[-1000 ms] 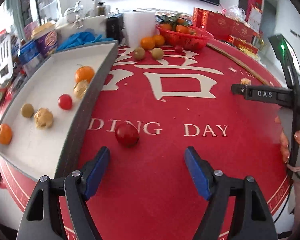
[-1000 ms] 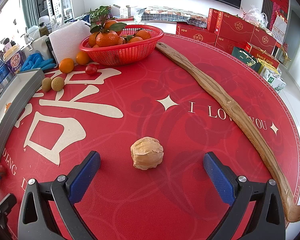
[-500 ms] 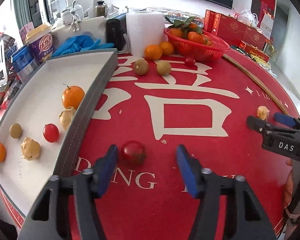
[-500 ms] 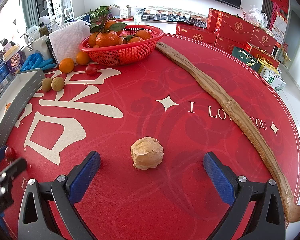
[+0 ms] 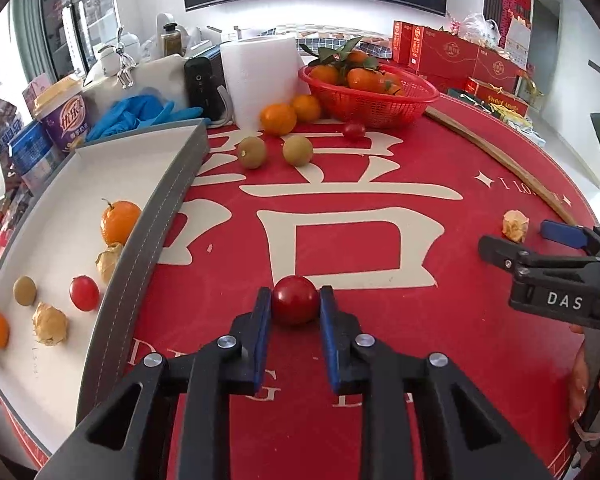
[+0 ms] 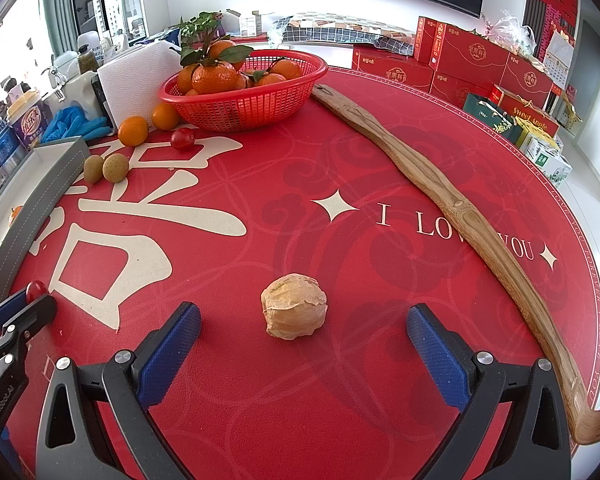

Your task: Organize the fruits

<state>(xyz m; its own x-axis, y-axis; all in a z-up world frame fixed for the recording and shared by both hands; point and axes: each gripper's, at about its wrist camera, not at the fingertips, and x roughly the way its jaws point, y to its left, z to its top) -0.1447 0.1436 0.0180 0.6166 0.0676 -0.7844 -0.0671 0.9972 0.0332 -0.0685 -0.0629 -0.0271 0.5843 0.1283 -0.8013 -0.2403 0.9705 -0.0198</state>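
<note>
A red cherry tomato [image 5: 295,305] rests on the red tablecloth, pinched between the blue pads of my left gripper [image 5: 295,295], which is shut on it. To its left stands a grey-walled white tray [image 5: 140,248] holding an orange [image 5: 118,222], a cherry tomato [image 5: 84,292], husked fruits [image 5: 50,324] and other small fruit. My right gripper [image 6: 303,312] is open, its fingers wide on either side of a papery husked fruit [image 6: 294,306] without touching it. The left gripper [image 6: 20,308] and its tomato [image 6: 36,290] also show at the left edge of the right wrist view.
At the back a red basket [image 5: 420,100] holds leafy oranges. In front of it lie two loose oranges [image 5: 278,119], two greenish-brown fruits [image 5: 252,152] and a small tomato [image 5: 354,130]. A long wooden back scratcher [image 6: 460,208] runs along the right. A paper roll [image 5: 260,76] stands behind.
My left gripper moved forward over the cloth to the cherry tomato and its jaws came together onto it. The right gripper and the husked fruit stayed still.
</note>
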